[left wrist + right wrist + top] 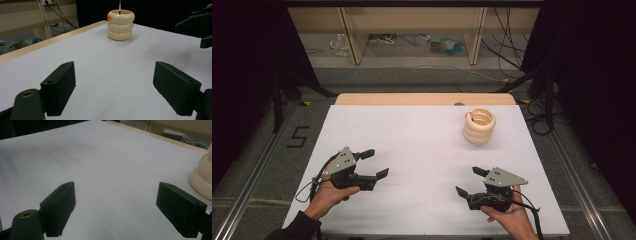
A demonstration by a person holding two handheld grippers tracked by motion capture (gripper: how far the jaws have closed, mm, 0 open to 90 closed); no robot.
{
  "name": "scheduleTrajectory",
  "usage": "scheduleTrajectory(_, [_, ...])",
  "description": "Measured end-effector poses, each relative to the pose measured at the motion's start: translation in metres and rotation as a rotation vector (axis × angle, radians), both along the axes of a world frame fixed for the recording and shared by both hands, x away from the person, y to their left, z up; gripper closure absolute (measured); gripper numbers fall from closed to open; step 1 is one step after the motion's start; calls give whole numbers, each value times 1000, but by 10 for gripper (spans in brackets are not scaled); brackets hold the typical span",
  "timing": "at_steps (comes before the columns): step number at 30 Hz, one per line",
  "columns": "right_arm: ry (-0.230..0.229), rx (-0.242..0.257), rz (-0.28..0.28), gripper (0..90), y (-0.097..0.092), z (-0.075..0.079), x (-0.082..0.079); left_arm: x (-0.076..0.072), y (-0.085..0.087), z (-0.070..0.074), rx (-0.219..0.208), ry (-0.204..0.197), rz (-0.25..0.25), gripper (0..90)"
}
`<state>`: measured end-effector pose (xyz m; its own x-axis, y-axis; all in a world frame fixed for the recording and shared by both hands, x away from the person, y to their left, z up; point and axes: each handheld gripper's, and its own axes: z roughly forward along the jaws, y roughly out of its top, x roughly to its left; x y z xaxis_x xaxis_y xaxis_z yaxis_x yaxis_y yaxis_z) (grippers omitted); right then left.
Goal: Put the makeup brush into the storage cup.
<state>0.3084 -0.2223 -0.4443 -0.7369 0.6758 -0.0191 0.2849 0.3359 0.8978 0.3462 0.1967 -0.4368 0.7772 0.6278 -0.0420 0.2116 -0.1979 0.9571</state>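
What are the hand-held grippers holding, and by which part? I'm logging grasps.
Nothing. The left hand-held gripper and right hand-held gripper are both open above the table, apart from the ring holder.

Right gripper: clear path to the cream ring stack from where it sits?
Probably yes. The right gripper is open, holds nothing, and bare white table lies between it and the ring stack, which stands upright near the far right corner.
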Motion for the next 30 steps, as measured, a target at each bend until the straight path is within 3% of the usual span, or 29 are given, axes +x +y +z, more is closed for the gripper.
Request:
scheduleTrajectory(3, [2, 3, 0, 171, 0, 0, 0, -3, 0, -1, -3, -8, -9, 182])
scheduleTrajectory(6, [2, 13, -3, 170, -1, 0, 0, -6, 2, -2, 27, -15, -5, 181])
scheduleTrajectory(11, [-2, 12, -7, 170, -3, 1, 1, -9, 5, -4, 24, -12, 4, 180])
scheduleTrajectory(16, [-5, 11, -18, 170, -6, 0, 1, -13, 7, -3, -10, -12, 11, 180])
scheduleTrajectory(21, [17, 6, -22, 169, -7, 1, -1, -16, 8, -4, -8, -8, 2, 180])
scheduleTrajectory(30, [0, 15, -41, 169, -15, -1, -4, -19, 6, -5, 3, -9, -1, 182])
